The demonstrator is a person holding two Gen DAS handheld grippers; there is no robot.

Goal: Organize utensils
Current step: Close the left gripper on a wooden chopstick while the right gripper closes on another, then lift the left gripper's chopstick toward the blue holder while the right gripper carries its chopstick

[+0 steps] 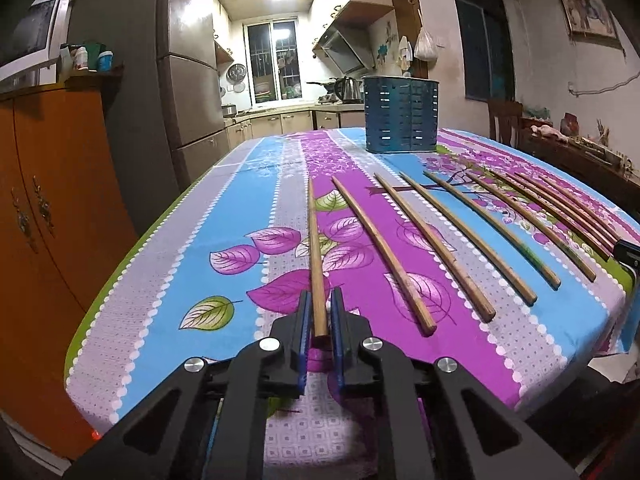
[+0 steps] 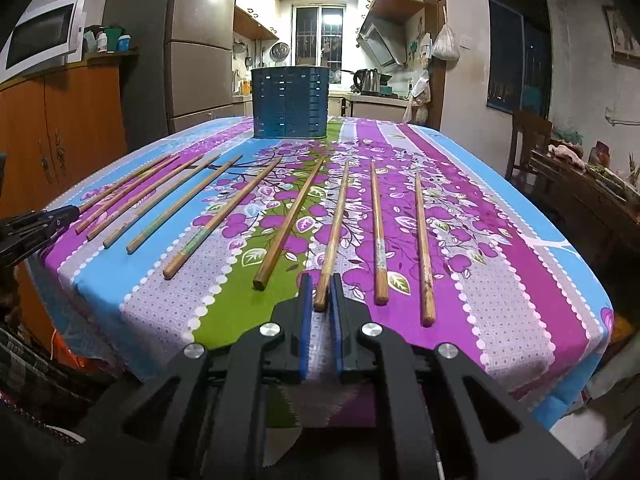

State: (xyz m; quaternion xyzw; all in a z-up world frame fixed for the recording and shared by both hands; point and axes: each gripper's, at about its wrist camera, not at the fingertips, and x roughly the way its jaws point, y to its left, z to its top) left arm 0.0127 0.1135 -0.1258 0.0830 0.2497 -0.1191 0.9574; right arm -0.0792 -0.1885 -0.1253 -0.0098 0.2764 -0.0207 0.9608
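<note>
Several wooden chopsticks lie side by side on the flowered tablecloth (image 1: 168, 280). A blue slotted utensil holder (image 1: 401, 114) stands upright at the far end; it also shows in the right wrist view (image 2: 290, 102). My left gripper (image 1: 319, 300) has its blue-padded fingers either side of the near end of the leftmost chopstick (image 1: 315, 248), with small gaps showing. My right gripper (image 2: 319, 286) brackets the near end of another chopstick (image 2: 336, 232) the same way. The left gripper shows at the left edge of the right wrist view (image 2: 44, 224).
The table's near edge runs just under both grippers. An orange cabinet (image 1: 52, 216) and a steel fridge (image 1: 192, 80) stand to the left. A wooden chair (image 2: 528, 140) and a cluttered sideboard (image 2: 592, 196) stand to the right.
</note>
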